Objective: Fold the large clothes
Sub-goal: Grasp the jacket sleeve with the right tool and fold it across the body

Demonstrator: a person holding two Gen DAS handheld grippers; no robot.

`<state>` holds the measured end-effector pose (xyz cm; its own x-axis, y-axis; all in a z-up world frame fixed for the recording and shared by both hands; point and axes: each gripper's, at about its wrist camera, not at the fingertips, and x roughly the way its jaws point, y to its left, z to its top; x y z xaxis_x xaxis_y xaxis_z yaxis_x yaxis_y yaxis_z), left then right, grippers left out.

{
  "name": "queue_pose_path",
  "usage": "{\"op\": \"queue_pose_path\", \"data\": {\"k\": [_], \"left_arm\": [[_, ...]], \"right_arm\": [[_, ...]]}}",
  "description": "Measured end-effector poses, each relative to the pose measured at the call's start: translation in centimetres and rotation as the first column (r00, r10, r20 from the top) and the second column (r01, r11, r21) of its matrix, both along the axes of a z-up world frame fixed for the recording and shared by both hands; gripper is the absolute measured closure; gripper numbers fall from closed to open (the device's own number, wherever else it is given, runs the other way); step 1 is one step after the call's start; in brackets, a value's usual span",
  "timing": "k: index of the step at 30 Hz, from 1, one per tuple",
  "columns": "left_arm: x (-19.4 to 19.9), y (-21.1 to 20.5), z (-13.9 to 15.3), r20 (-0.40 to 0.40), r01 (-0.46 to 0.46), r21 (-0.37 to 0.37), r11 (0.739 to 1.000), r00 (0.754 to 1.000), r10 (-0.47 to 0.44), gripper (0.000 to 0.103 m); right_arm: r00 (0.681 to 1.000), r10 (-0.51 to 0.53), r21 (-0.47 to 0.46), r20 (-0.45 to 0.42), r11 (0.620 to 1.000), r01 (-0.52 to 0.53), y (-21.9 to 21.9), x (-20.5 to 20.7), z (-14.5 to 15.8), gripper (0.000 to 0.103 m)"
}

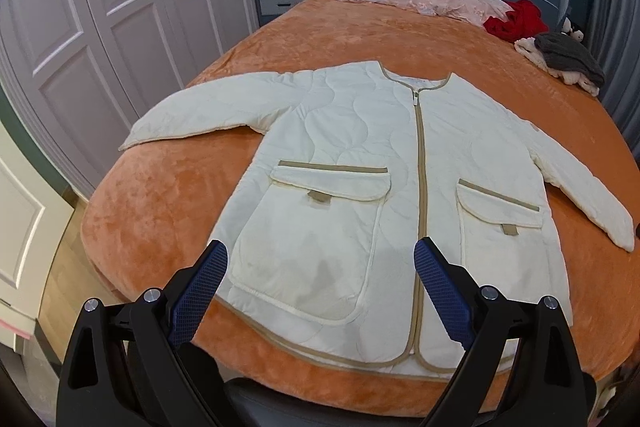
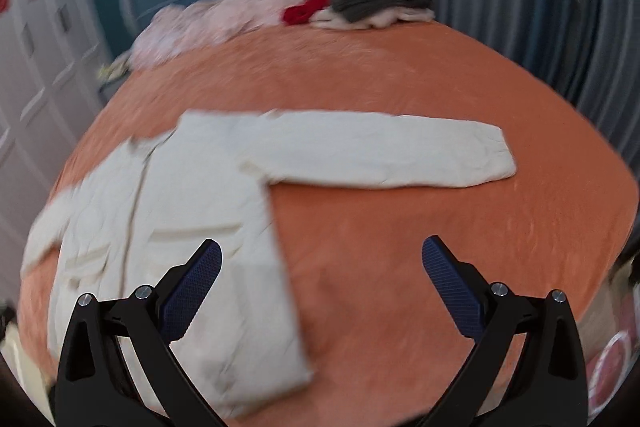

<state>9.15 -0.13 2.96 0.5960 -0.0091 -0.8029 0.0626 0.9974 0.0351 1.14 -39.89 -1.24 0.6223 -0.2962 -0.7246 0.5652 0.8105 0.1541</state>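
I see the cream quilted jacket [image 1: 360, 195] spread flat on the orange bed [image 1: 160, 211]; my left tongs [image 1: 320, 267] hover spread above its hem, right tongs [image 2: 322, 267] spread beside its side edge.

Jacket [image 1: 360, 155] flat on bed [image 1: 168, 211], clothes pile [image 1: 568, 59] behind

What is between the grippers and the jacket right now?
Nothing visible. The jacket lies flat on the bed, clear of the clothes pile. Left gripper and right gripper are open above it.
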Motion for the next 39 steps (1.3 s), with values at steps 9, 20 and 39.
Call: {"op": "queue_pose_path", "data": {"k": [9,20,39], "left_arm": [[2.8,-0.2,-1.1,0.009,-0.052,0.022,0.998,0.999,0.051,0.011],[4.9,1.2,-3.1,-0.023,-0.126,0.071,0.99,0.992,0.127,0.011],[5.1,7.9,-4.5,-0.049,-0.249,0.035,0.968,0.967,0.25,0.012]], "right_arm": [[0.924,-0.381,0.248,0.031,0.899,0.362,-19.2,0.4,-7.7,0.005],[0.801,-0.595,0.362,-0.058,0.736,0.573,-29.1,-0.9,-13.9,0.03],[0.885,0.2,-0.01,0.42,0.976,-0.216,-4.0,16.7,11.0,0.092]]}}
